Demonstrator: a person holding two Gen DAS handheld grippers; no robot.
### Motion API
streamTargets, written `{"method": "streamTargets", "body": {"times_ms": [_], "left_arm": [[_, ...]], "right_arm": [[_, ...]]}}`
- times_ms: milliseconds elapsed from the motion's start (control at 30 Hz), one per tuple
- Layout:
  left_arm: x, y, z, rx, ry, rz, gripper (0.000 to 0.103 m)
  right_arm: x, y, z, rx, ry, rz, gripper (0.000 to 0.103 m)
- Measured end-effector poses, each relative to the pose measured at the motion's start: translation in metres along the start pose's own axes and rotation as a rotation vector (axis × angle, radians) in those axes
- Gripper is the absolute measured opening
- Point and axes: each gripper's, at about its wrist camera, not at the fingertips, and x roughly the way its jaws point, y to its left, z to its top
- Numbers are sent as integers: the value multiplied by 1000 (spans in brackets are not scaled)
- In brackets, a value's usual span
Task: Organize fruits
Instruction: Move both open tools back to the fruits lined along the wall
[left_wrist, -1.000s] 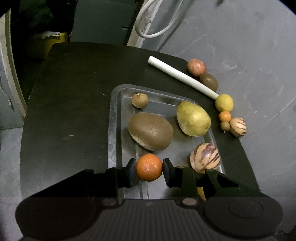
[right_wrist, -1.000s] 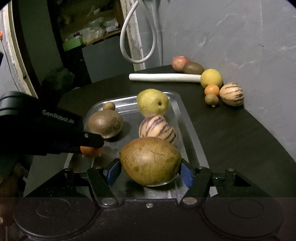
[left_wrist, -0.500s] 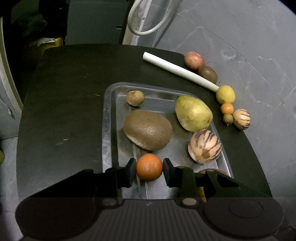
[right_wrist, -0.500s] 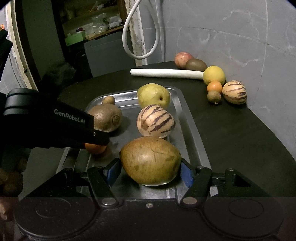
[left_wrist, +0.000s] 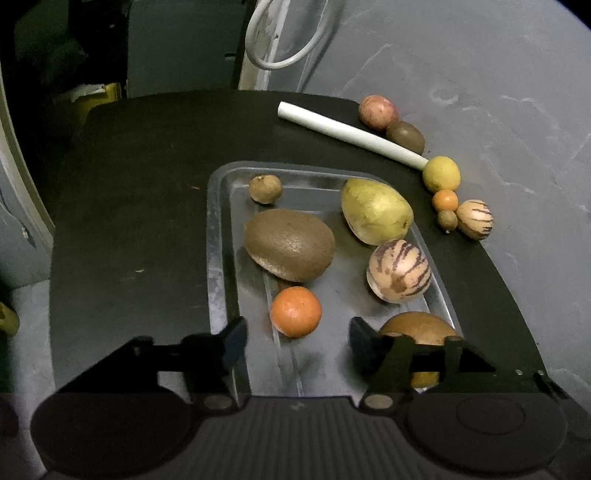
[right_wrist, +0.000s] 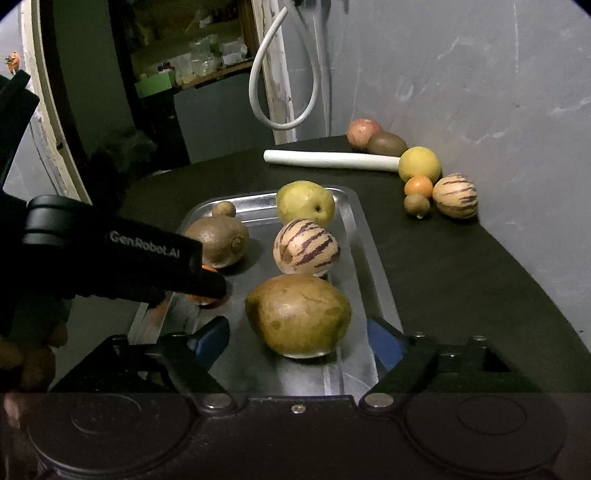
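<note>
A metal tray (left_wrist: 218, 236) (right_wrist: 373, 258) sits on a black table. In it lie an orange (left_wrist: 296, 312), a big brown kiwi (left_wrist: 290, 244), a small brown fruit (left_wrist: 265, 188), a yellow pear (left_wrist: 375, 211) and a striped melon (left_wrist: 399, 270). My left gripper (left_wrist: 297, 341) is open, with the orange lying free just ahead of its fingertips. My right gripper (right_wrist: 295, 341) is open around a brown-green mango (right_wrist: 297, 315), which rests on the tray. The left gripper's body (right_wrist: 110, 254) hides most of the orange in the right wrist view.
Along the wall lie a white tube (left_wrist: 351, 133), a red apple (left_wrist: 377, 112), a kiwi (left_wrist: 405, 136), a lemon (left_wrist: 441, 174), a small orange (left_wrist: 445, 200), a small brown fruit (left_wrist: 447, 219) and a striped melon (left_wrist: 475, 219). A white cable loop (right_wrist: 280, 88) hangs behind.
Both grippers have opened. The left one let go of the orange and the right one let go of the mango; both fruits now rest on the tray.
</note>
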Motion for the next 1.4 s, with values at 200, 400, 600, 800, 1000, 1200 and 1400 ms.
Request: {"method": "streamTargets", "body": {"times_ms": [200, 400, 600, 800, 1000, 1200, 1400], "left_arm": [[-24, -1, -8, 28, -21, 16, 98], [-46, -1, -29, 72, -32, 48, 102], [-54, -10, -52, 145, 10, 41, 102], [-51, -27, -65, 217, 100, -10, 102], [-43, -48, -49, 197, 133, -73, 102], [-34, -77, -11, 284, 74, -88, 102], [-9, -102, 40, 499, -23, -62, 102]], "right_arm": [[-29, -11, -8, -15, -17, -10, 99], [-52, -28, -16, 11, -8, -42, 102], [-65, -48, -23, 48, 13, -99, 102], [-59, -69, -26, 59, 96, -249, 102], [-50, -92, -27, 116, 108, -357, 102], [-47, -108, -15, 228, -1, -310, 102], [-50, -121, 11, 391, -127, -203, 102]]}}
